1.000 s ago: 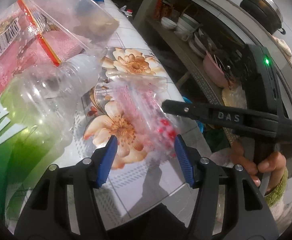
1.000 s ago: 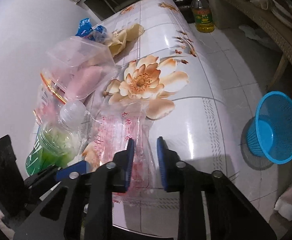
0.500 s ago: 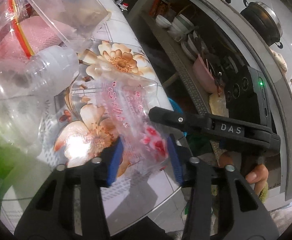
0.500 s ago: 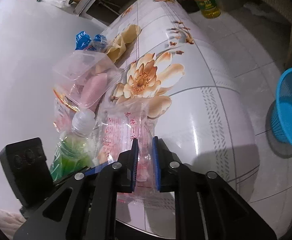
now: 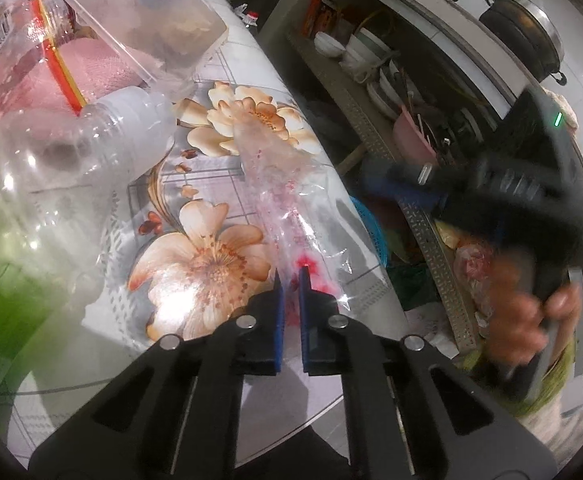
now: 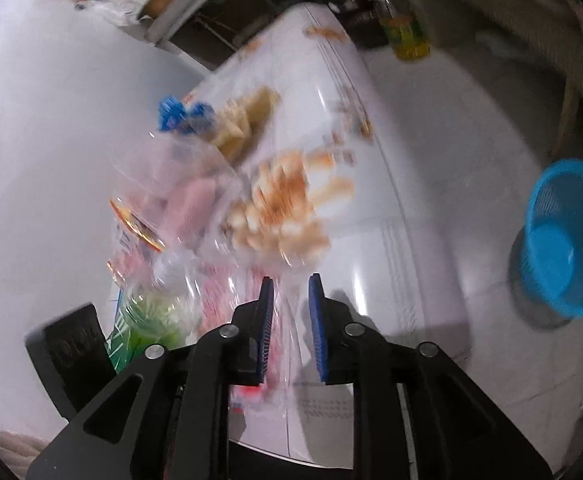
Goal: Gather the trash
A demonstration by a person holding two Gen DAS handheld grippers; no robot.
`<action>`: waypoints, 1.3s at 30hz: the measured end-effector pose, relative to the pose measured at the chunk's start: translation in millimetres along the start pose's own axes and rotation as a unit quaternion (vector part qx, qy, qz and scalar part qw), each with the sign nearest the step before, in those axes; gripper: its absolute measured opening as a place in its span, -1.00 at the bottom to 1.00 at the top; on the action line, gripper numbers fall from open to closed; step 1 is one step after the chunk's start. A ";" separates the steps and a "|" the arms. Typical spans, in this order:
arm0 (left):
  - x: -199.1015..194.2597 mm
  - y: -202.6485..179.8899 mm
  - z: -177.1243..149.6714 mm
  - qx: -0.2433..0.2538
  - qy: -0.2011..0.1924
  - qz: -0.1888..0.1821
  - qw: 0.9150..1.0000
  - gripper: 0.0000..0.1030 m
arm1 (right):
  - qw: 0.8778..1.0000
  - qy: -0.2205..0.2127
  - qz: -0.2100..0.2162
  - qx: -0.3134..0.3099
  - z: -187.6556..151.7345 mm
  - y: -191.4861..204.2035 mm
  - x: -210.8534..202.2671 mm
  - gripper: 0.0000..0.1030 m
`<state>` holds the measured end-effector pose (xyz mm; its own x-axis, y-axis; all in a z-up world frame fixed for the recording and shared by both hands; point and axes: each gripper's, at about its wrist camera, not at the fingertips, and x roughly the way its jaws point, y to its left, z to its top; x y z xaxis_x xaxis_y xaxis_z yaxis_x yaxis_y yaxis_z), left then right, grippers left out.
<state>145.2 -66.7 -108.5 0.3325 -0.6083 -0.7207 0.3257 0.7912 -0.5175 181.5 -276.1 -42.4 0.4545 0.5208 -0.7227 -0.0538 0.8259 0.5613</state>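
A clear plastic wrapper with red print point(image 5: 287, 200) lies on the flowered table top point(image 5: 195, 256). My left gripper point(image 5: 290, 276) is shut on its near end. My right gripper point(image 6: 289, 292) has its blue pads a little apart, with the wrapper point(image 6: 287, 320) showing blurred between them; it also appears at the right of the left wrist view point(image 5: 491, 200). A blue waste basket point(image 6: 563, 240) stands on the floor to the right of the table.
A clear bottle with a green label point(image 5: 51, 184), a clear plastic box point(image 5: 139, 12) and a pink packet point(image 5: 19, 92) crowd the table's left side. Blue and yellow wrappers point(image 6: 211, 116) lie farther back. A shelf of dishes point(image 5: 375, 76) stands beyond the table.
My left gripper closed onto the wrapper's near end. My right gripper, which pinched the wrapper, has opened a little and pulled back to the right, blurred with motion.
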 end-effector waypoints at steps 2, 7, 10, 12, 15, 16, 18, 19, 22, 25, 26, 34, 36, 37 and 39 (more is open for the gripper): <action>-3.6 -0.8 -3.2 0.007 -0.006 -0.003 1.000 -0.96 | 0.999 -0.011 -0.001 -0.042 12.6 23.2 -9.5 -0.33; -10.2 2.5 -9.5 0.011 -0.013 -0.009 1.000 -0.97 | 0.985 0.000 0.024 -0.169 41.6 109.4 -4.2 -0.02; -12.5 6.4 -14.0 0.011 -0.015 -0.011 1.000 -0.97 | 0.971 0.030 0.037 -0.234 50.7 154.3 19.3 0.08; -13.2 6.7 -14.7 0.015 -0.016 -0.013 1.000 -0.97 | 0.956 0.045 0.028 -0.290 54.4 186.2 36.9 0.14; -14.3 7.1 -16.6 0.018 -0.015 -0.018 1.000 -0.97 | 0.919 0.066 0.032 -0.386 54.9 230.3 54.1 0.35; -14.3 7.5 -16.9 0.020 -0.014 -0.020 0.999 -0.97 | 0.903 0.076 0.039 -0.420 52.5 243.1 58.3 0.43; -13.9 9.3 -16.8 0.020 -0.013 -0.024 0.999 -0.97 | 0.858 0.102 0.042 -0.503 50.0 276.4 72.3 0.57; -13.7 10.2 -16.6 0.020 -0.012 -0.027 0.999 -0.97 | 0.836 0.116 0.047 -0.535 47.5 289.1 77.7 0.61; -13.6 13.1 -14.7 0.021 -0.009 -0.032 0.999 -0.97 | 0.782 0.164 0.051 -0.599 46.2 323.0 100.8 0.67; -12.2 16.2 -16.0 0.021 -0.005 -0.036 0.999 -0.97 | 0.752 0.213 0.053 -0.621 47.0 347.6 127.0 0.68; -11.8 16.9 -16.6 0.021 -0.003 -0.038 0.999 -0.97 | 0.745 0.226 0.050 -0.626 45.2 351.6 133.9 0.68; -10.2 23.6 -16.2 0.014 0.003 -0.056 0.998 -0.97 | 0.666 0.326 -0.004 -0.671 2.6 353.0 201.4 0.68; -9.2 24.8 -16.8 0.012 0.004 -0.059 0.998 -0.97 | 0.646 0.346 -0.009 -0.680 -8.8 350.1 208.3 0.61; -8.5 25.8 -16.9 0.010 0.006 -0.062 0.998 -0.97 | 0.637 0.356 -0.010 -0.684 -13.3 348.6 210.3 0.44; -7.1 26.1 -17.0 0.009 0.007 -0.064 0.998 -0.97 | 0.619 0.361 -0.018 -0.697 -22.9 347.4 212.3 0.27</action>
<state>136.3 -40.7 -124.8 0.2751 -0.7040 -0.6547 0.3806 0.7051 -0.5983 238.9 126.3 -10.1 -0.0120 0.0419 -0.9990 -0.9992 -0.0383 0.0104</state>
